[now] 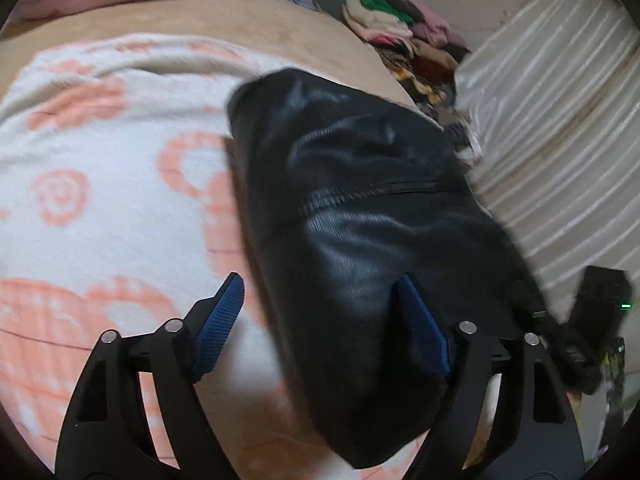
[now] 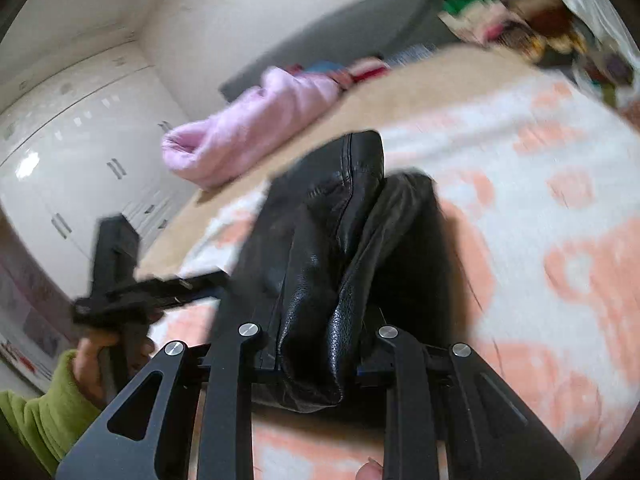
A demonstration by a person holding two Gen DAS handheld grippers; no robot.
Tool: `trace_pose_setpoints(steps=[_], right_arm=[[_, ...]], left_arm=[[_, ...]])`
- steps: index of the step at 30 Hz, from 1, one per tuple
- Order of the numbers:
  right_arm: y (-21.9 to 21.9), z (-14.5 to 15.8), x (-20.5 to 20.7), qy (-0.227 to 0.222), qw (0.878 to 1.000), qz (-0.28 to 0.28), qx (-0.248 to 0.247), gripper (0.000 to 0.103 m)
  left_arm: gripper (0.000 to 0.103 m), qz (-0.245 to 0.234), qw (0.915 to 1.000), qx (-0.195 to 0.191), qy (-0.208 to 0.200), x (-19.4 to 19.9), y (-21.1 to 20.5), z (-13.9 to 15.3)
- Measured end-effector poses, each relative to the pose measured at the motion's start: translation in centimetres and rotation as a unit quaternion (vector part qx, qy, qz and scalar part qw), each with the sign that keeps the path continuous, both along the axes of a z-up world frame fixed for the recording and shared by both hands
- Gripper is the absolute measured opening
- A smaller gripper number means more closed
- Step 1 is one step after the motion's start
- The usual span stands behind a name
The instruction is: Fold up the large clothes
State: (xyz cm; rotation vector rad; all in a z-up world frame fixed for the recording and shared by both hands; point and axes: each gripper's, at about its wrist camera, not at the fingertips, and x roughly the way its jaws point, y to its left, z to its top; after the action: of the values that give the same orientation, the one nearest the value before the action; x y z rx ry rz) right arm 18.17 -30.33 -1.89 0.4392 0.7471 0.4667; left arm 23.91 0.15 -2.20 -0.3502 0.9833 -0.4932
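Observation:
A black leather garment lies bunched across a white blanket with peach swirls. My left gripper is open. Its left blue pad hovers over the blanket, clear of the leather. Its right pad is over the garment's near end. In the right wrist view my right gripper is shut on a thick fold of the leather garment, which hides its pads. The rest of the garment trails away over the blanket. My left gripper shows there as a blurred black tool, held by a hand in a green sleeve.
A pink fleece lies at the bed's far edge on a tan cover. A heap of mixed clothes sits beyond the bed. White ribbed fabric is on the right. White wardrobe doors stand to the left.

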Motion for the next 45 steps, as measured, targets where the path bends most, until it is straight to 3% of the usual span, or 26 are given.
trace_pose_setpoints(steps=[4, 7, 9, 11, 14, 16, 17, 20, 21, 22, 23, 24, 26, 27, 30, 33, 37, 40, 45], right_arm=[[-1.1, -4.1, 0.1, 0.056, 0.998, -0.019, 0.018, 0.028], [-1.6, -4.6, -0.1, 0.073, 0.997, -0.017, 0.018, 0.035], [-1.7, -3.5, 0.3, 0.084, 0.996, -0.006, 0.004, 0.070], [-2.2, -0.7, 0.3, 0.053, 0.998, -0.019, -0.016, 0.080], [-2.8, 2.9, 2.1, 0.019, 0.999, -0.047, -0.019, 0.079], [-1.9, 3.8, 4.8, 0.032, 0.998, -0.048, -0.034, 0.066], [-1.3, 3.6, 6.3, 0.042, 0.997, -0.047, -0.045, 0.054], [0.1, 2.3, 10.0, 0.084, 0.992, -0.055, -0.081, 0.052], [0.8, 1.5, 11.0, 0.099, 0.989, -0.054, -0.097, 0.041], [1.2, 0.9, 11.0, 0.106, 0.987, -0.046, -0.110, 0.022], [1.8, 0.7, 11.1, 0.106, 0.986, -0.037, -0.126, 0.014], [2.1, 1.2, 11.1, 0.094, 0.986, -0.027, -0.132, 0.011], [0.8, 3.0, 10.7, 0.057, 0.994, -0.015, -0.089, 0.011], [0.0, 3.0, 10.9, 0.053, 0.995, -0.017, -0.079, 0.011], [-0.2, 0.8, 11.8, 0.071, 0.989, -0.028, -0.128, 0.011], [-0.9, -2.0, 11.9, 0.084, 0.989, -0.037, -0.113, 0.015], [-1.6, -2.8, 11.6, 0.088, 0.990, -0.051, -0.100, 0.025], [-2.4, -1.6, 10.3, 0.093, 0.989, -0.062, -0.091, 0.060], [-3.1, -1.1, 7.8, 0.108, 0.992, -0.038, -0.055, 0.071]], left_arm=[[0.078, -0.033, 0.9988, 0.033, 0.014, -0.1, -3.2, -1.8], [0.080, -0.040, 0.9980, 0.048, 0.014, -0.3, -4.3, -2.6], [0.081, -0.035, 0.9977, 0.058, 0.006, -0.5, -4.6, -2.6], [0.081, -0.033, 0.9975, 0.061, 0.005, -0.4, -4.6, -2.5], [0.081, -0.035, 0.9970, 0.069, -0.002, -0.3, -4.7, -2.4], [0.081, -0.033, 0.9966, 0.075, -0.007, -0.1, -4.8, -2.3], [0.081, -0.032, 0.9963, 0.079, -0.010, -0.2, -5.1, -2.2], [0.081, -0.036, 0.9949, 0.092, -0.016, -0.6, -5.3, -2.1], [0.081, -0.036, 0.9946, 0.095, -0.017, -0.6, -5.3, -2.0], [0.081, -0.038, 0.9942, 0.099, -0.019, -0.6, -5.4, -2.0], [0.081, -0.040, 0.9934, 0.105, -0.021, -0.6, -5.6, -2.0], [0.081, -0.040, 0.9928, 0.111, -0.022, -0.8, -5.6, -2.0], [0.081, -0.039, 0.9918, 0.118, -0.028, -1.0, -6.1, -2.1], [0.081, -0.043, 0.9922, 0.113, -0.031, -1.1, -6.2, -2.2], [0.082, -0.059, 0.9915, 0.112, -0.030, -1.3, -7.1, -2.3], [0.082, -0.059, 0.9909, 0.116, -0.032, -1.2, -7.4, -2.5], [0.083, -0.055, 0.9923, 0.108, -0.022, -0.8, -7.3, -2.6], [0.083, -0.052, 0.9929, 0.105, -0.021, -1.0, -6.9, -2.6], [0.083, -0.049, 0.9934, 0.102, -0.021, -1.0, -6.5, -2.3]])
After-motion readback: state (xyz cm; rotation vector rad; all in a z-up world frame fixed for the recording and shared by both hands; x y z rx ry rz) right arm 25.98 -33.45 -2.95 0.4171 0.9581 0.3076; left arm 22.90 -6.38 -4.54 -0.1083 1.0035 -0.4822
